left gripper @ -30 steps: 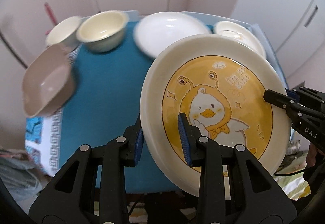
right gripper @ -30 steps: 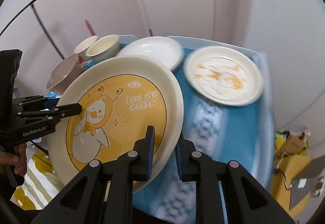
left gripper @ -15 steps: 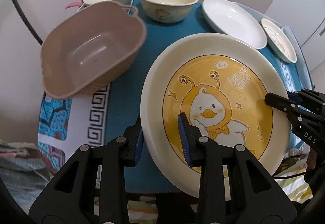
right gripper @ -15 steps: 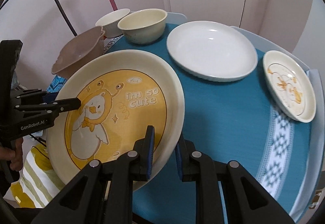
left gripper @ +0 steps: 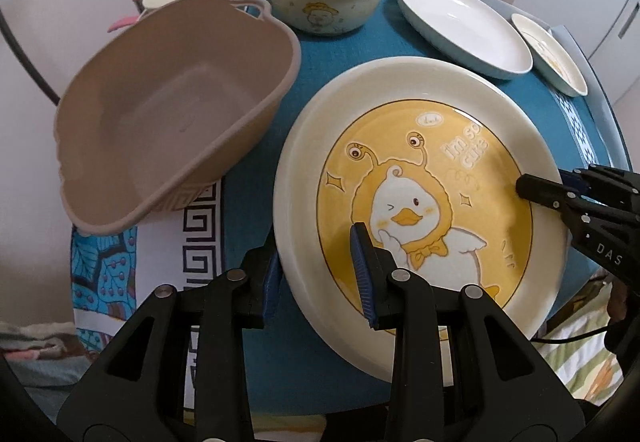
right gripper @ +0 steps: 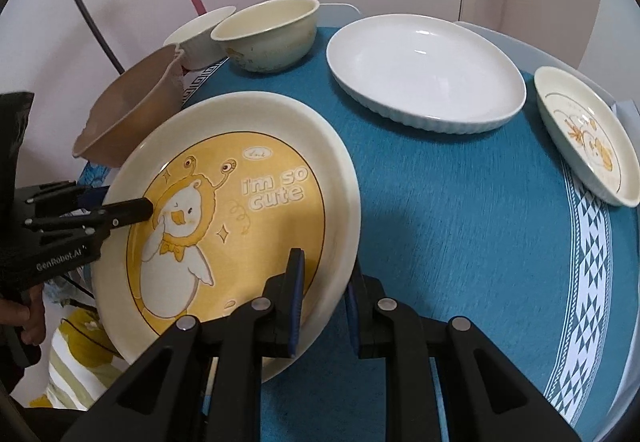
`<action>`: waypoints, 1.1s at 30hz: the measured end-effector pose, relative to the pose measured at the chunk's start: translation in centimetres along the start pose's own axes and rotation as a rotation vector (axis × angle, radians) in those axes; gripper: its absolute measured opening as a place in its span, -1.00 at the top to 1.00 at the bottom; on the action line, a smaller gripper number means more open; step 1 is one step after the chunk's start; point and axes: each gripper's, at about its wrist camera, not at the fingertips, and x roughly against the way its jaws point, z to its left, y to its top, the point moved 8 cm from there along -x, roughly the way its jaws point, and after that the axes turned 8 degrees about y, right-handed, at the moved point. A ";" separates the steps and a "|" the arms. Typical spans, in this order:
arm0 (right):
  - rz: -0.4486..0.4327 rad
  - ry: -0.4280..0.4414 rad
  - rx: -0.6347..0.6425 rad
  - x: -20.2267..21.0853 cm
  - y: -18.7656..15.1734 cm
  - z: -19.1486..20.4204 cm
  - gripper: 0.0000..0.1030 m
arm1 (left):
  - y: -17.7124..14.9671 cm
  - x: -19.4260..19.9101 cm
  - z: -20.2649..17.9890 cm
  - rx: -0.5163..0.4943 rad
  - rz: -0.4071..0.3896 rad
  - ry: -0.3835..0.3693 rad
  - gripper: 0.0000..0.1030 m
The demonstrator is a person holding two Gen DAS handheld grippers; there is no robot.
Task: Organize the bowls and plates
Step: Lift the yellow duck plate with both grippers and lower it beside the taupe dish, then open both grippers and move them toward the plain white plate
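Duck plate (left gripper: 420, 177): glossy glazed ceramic, printed yellow. Basin (left gripper: 168, 113): matt beige plastic. Tablecloth (right gripper: 460, 209): woven blue cloth, rough-textured. White dish (right gripper: 424, 65): glossy, ribbed outer wall. Gripper fingers (left gripper: 362, 274): ridged blue pads on black plastic.

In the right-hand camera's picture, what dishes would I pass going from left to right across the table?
Brown basin → duck plate, clamped by both the left gripper and the right gripper → white oval dish → small duck saucer. The two bowls at the back overlap, so I skip them.
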 end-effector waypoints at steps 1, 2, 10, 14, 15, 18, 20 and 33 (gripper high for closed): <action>0.000 -0.003 -0.004 0.1 -0.1 0.0 0.66 | 0.1 -0.1 -0.1 0.001 0.001 0.001 0.44; 0.003 -0.009 -0.006 0.1 -0.1 -0.1 0.66 | 0.2 -0.1 -0.1 0.001 0.002 0.002 0.44; 0.001 -0.008 -0.044 -0.1 0.1 -0.2 0.66 | 0.5 0.0 -0.3 -0.021 -0.004 0.035 0.42; -0.009 -0.001 -0.065 0.1 -0.1 -0.5 0.66 | 0.4 0.0 -0.2 -0.018 -0.006 0.057 0.40; -0.013 -0.002 -0.071 0.2 -0.1 -0.7 0.66 | 0.3 0.0 -0.2 -0.015 -0.002 0.064 0.40; -0.020 0.000 -0.071 0.6 -0.2 -0.9 0.59 | -0.2 0.6 0.3 0.003 0.007 0.088 0.40; -0.028 0.002 -0.065 1.1 -0.2 -1.0 0.56 | -0.4 1.4 0.6 0.019 0.008 0.101 0.40; -0.171 0.040 0.010 11.8 4.8 -5.5 -0.12 | 7.7 13.1 -4.1 0.155 -0.235 0.114 -0.89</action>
